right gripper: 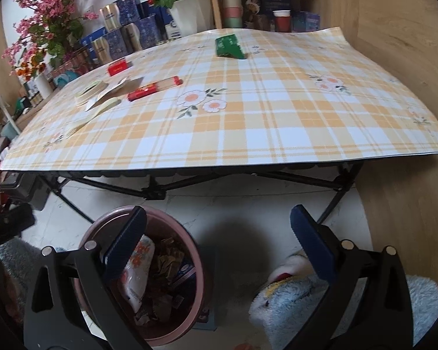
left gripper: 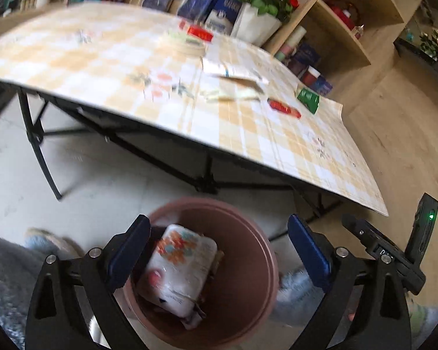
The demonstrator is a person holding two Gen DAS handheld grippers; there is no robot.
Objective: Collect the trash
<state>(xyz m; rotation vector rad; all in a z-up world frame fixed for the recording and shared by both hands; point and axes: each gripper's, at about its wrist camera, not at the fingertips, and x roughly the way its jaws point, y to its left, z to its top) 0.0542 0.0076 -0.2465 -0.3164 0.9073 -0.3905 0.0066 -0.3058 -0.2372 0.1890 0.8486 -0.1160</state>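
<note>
- The floral packet [left gripper: 179, 271] lies inside the pink bin [left gripper: 248, 277], on top of crumpled wrappers; it touches neither tool. In the right wrist view the same packet [right gripper: 138, 265] leans against the near-left wall of the bin [right gripper: 195, 265].
- Handling estimate: the packet looks soft, light and film-wrapped, so likely slippery and crushable. If re-gripped, take it across its narrow width at mid-length.
- The left tool [left gripper: 219, 248] hovers above the bin mouth, jaws spread wide, nothing between the pads. The drop appears complete.
- The right tool [right gripper: 219, 248] is also spread wide and empty, over the floor between the bin and a fluffy slipper [right gripper: 289, 294].
- The bin stands on the floor just off the near edge of the bench [right gripper: 248, 134].
- Remaining trash on the bench: a green carton [right gripper: 229, 47] near the far right corner; a red stick pack [right gripper: 154, 89] and flat paper pieces [right gripper: 102, 102] toward the middle left; a small red box [right gripper: 118, 68] near the far edge.
- Handling estimate: the carton looks stiff and light, so grip across its short sides. The stick pack is thin; pinch at mid-length. The flat paper is limp and hard to lift; approach from an edge.
</note>
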